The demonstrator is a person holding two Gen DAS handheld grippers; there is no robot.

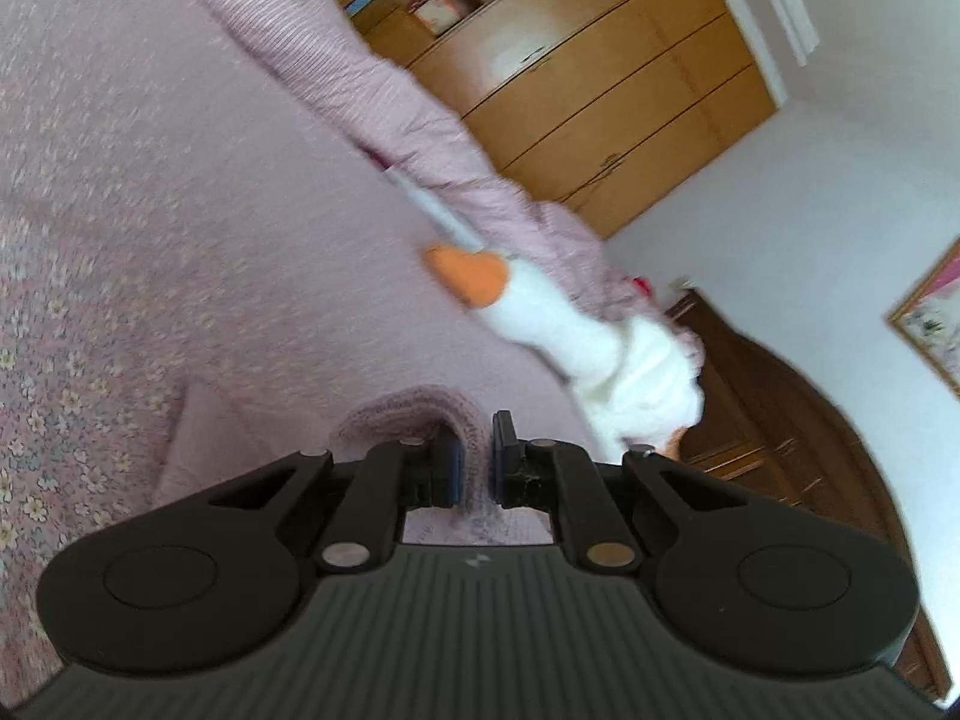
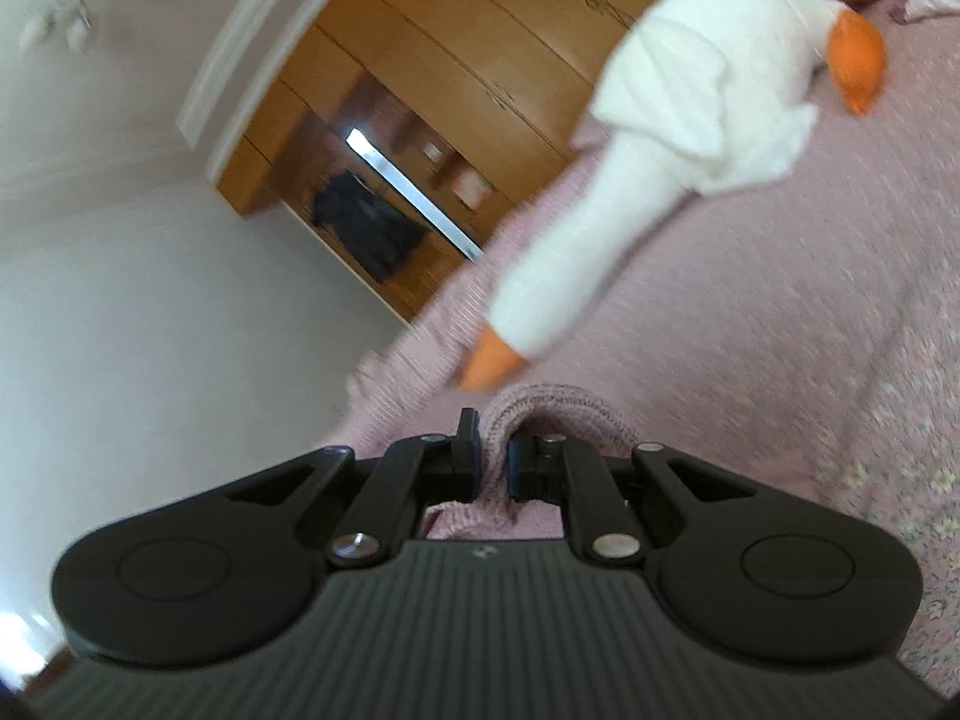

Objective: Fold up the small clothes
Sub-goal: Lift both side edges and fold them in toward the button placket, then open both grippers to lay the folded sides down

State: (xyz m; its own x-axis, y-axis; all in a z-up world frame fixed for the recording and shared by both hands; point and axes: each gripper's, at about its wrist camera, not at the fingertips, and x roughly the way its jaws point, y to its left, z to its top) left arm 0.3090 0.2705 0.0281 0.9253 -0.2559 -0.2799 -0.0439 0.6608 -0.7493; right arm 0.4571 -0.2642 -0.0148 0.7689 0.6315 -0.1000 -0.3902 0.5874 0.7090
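Observation:
A small pink knitted garment (image 1: 414, 414) bulges up between the fingers of my left gripper (image 1: 477, 462), which is shut on a fold of it. The same pink knit garment (image 2: 558, 408) arches over my right gripper (image 2: 492, 462), also shut on a fold of it. Both grippers hold the cloth just above a pink flowered bedspread (image 1: 120, 210). Most of the garment is hidden under the grippers' bodies. Both views are blurred by motion.
A white plush goose with an orange beak and feet (image 1: 540, 312) (image 2: 708, 96) lies on the bedspread beyond the grippers. A pink quilted cover (image 1: 372, 84) runs along the bed's edge. Wooden wardrobes (image 1: 600, 72) (image 2: 456, 60) and white walls stand behind.

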